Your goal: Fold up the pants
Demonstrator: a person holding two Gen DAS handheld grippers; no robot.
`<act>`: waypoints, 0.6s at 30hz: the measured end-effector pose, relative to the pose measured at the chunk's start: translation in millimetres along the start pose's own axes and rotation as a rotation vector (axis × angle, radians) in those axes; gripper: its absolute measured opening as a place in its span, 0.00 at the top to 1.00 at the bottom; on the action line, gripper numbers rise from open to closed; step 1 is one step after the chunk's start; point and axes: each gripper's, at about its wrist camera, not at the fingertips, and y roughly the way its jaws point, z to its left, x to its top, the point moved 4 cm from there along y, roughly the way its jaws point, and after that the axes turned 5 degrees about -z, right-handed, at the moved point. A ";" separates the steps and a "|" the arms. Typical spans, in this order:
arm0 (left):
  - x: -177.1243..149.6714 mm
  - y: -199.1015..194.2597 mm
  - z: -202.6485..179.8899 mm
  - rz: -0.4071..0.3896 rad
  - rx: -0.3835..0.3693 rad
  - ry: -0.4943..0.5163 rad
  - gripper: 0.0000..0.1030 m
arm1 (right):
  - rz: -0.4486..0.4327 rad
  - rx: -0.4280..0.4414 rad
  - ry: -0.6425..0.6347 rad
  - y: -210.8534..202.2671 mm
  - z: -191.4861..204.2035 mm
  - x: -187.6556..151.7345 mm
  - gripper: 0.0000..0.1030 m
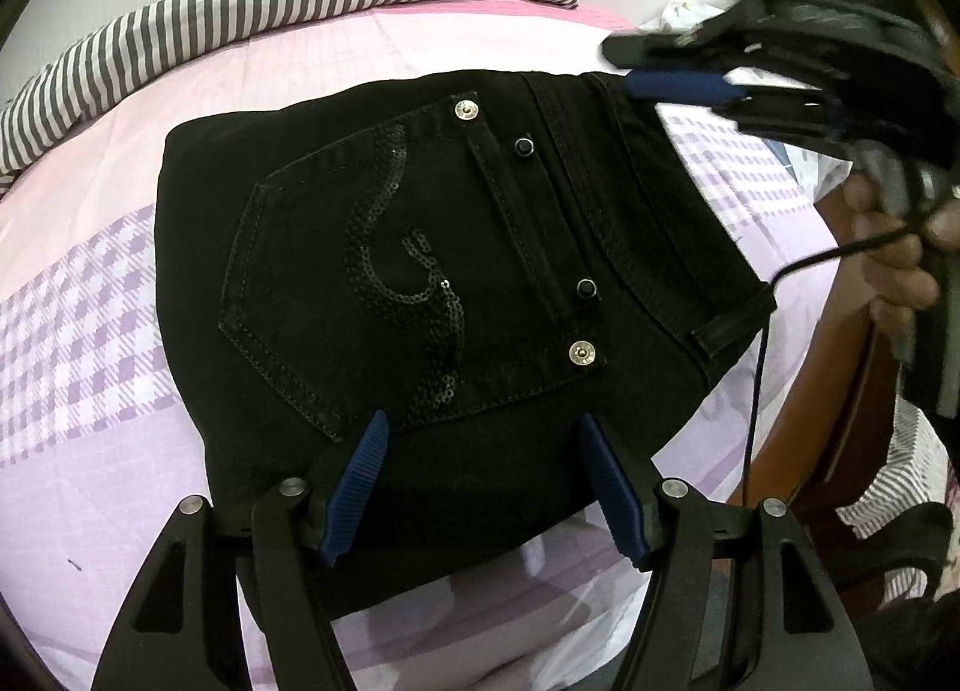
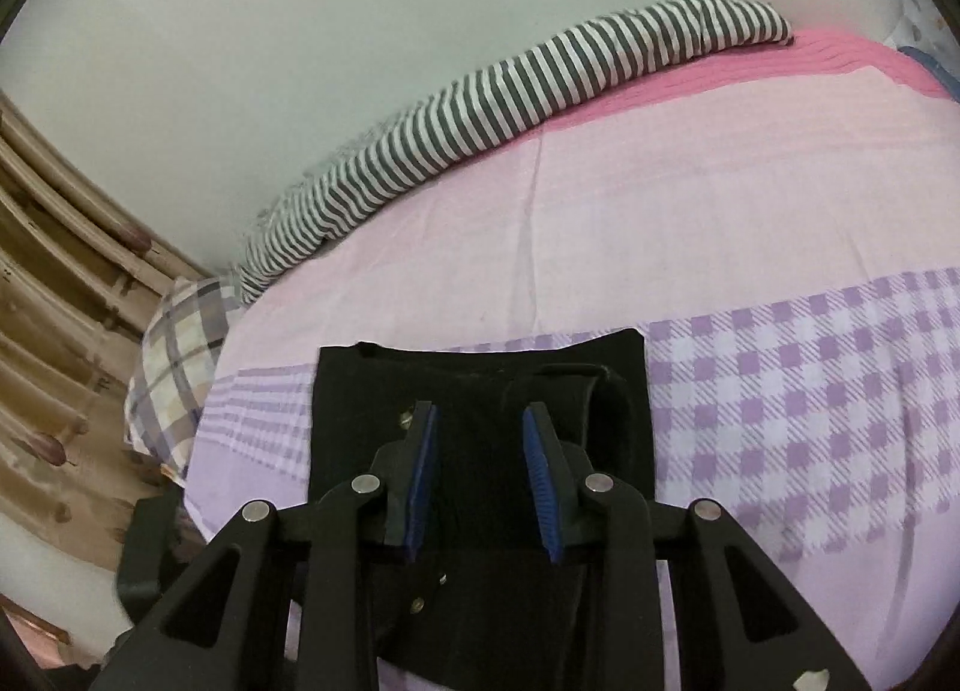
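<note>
Here, both claws gape over folded black pants; no readable label.

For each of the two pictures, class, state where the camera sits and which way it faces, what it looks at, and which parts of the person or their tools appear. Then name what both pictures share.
Left wrist view: sits on the left gripper, facing steeply down at the folded black pants, back pocket up; also shows the right gripper and a hand.
Right wrist view: sits on the right gripper, looking down across the bed toward the wall; only its own open fingers show.
Shared: the pants, the pink and purple checked bedsheet, the striped cloth.
</note>
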 end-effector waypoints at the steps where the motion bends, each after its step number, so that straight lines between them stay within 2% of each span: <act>1: 0.0 0.0 0.1 0.000 0.001 0.002 0.35 | 0.015 -0.008 0.010 5.7 -4.4 -1.7 0.77; 5: 1.7 -3.5 1.7 -0.010 -0.018 -0.015 0.35 | 0.027 -0.012 0.021 11.5 -11.8 -5.2 0.82; 9: 4.7 -16.5 16.4 -0.045 -0.063 -0.069 0.35 | 0.047 0.020 0.051 9.4 -16.6 -8.1 0.82; 15: 9.9 -50.5 58.6 -0.154 -0.120 -0.209 0.35 | 0.068 0.072 0.063 -4.8 -19.5 -20.8 0.77; 18: 9.2 -52.1 86.5 -0.150 -0.113 -0.287 0.35 | 0.086 0.114 0.071 -14.9 -25.2 -29.0 0.70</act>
